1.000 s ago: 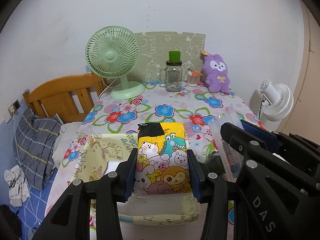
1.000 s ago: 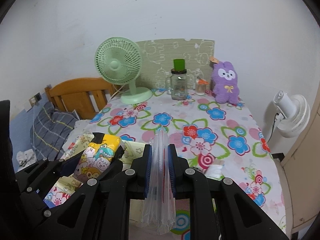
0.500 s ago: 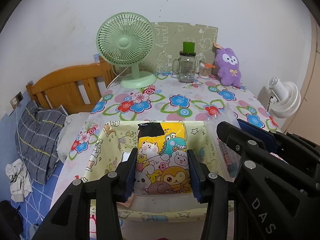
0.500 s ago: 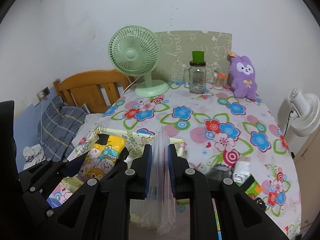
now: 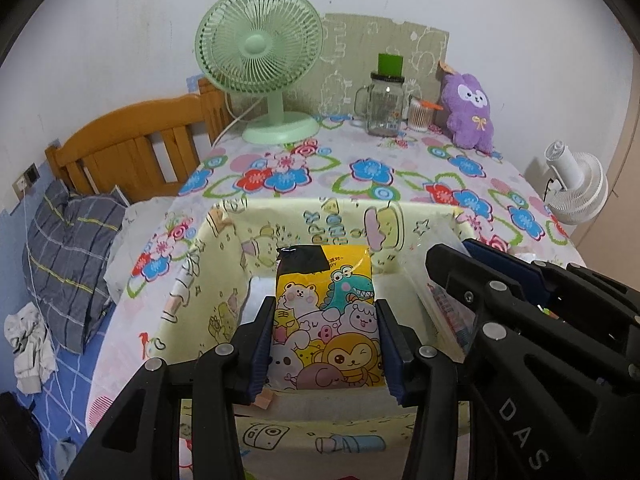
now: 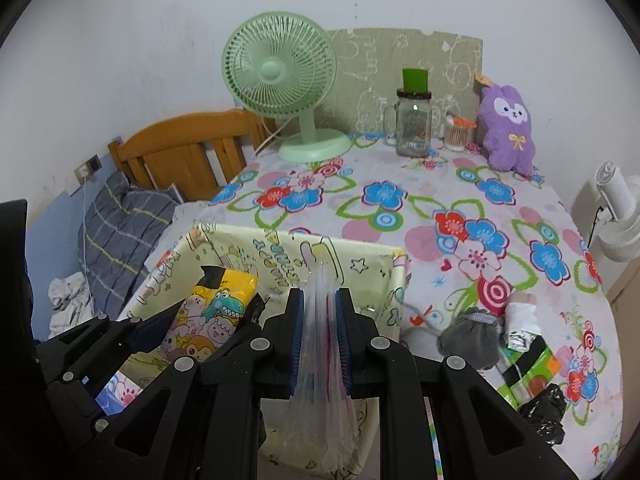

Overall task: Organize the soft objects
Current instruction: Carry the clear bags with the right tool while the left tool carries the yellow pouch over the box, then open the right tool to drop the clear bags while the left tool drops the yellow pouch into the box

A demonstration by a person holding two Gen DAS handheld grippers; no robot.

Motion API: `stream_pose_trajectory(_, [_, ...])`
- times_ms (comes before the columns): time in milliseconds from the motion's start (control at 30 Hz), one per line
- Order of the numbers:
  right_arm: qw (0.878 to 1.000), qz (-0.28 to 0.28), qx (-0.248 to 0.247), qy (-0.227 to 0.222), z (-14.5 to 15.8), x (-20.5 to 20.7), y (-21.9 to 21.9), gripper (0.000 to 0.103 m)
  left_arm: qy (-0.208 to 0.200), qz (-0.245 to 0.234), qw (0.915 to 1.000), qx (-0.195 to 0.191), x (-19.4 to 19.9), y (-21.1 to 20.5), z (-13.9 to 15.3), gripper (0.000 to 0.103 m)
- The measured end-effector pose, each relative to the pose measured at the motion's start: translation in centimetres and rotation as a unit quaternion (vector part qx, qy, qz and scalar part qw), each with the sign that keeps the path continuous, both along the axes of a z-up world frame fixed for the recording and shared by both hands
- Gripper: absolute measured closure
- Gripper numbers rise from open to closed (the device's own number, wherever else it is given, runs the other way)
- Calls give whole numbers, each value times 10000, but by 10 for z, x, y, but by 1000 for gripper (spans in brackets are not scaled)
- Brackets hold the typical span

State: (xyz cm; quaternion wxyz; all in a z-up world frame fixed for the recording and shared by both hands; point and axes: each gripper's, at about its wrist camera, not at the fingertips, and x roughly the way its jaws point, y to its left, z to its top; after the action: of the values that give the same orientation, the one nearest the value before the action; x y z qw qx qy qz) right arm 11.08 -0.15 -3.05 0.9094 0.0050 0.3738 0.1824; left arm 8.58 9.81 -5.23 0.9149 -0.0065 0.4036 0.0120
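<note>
1. The left gripper (image 5: 326,340) pinches the pack (image 5: 326,320), long axis toward 12 o'clock; its jaws have just eased apart slightly.
2. The right gripper (image 6: 319,340) is clamped on a clear bag (image 6: 320,392).
3. Both hang over the bin (image 5: 240,248), open below.

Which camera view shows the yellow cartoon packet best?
The left wrist view: the yellow cartoon packet faces the camera, centred between the left gripper pads. The right wrist view shows it tilted at the side, partly hidden.
</note>
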Motion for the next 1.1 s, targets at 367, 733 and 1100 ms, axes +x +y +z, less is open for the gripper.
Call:
stream_pose_trajectory(367, [9991, 87, -85, 397, -25, 9, 8, 84, 272, -23, 9996, -61, 5, 5, -20, 52])
stream_pose_trajectory(733, [9984, 226, -12, 513, -26, 13, 12, 82, 224, -106, 9993, -286, 5, 8, -15, 25])
stream_pose_trajectory(1100, [9993, 237, -24, 280, -9, 6, 6, 29, -53, -104, 9997, -230, -2, 3, 2, 9])
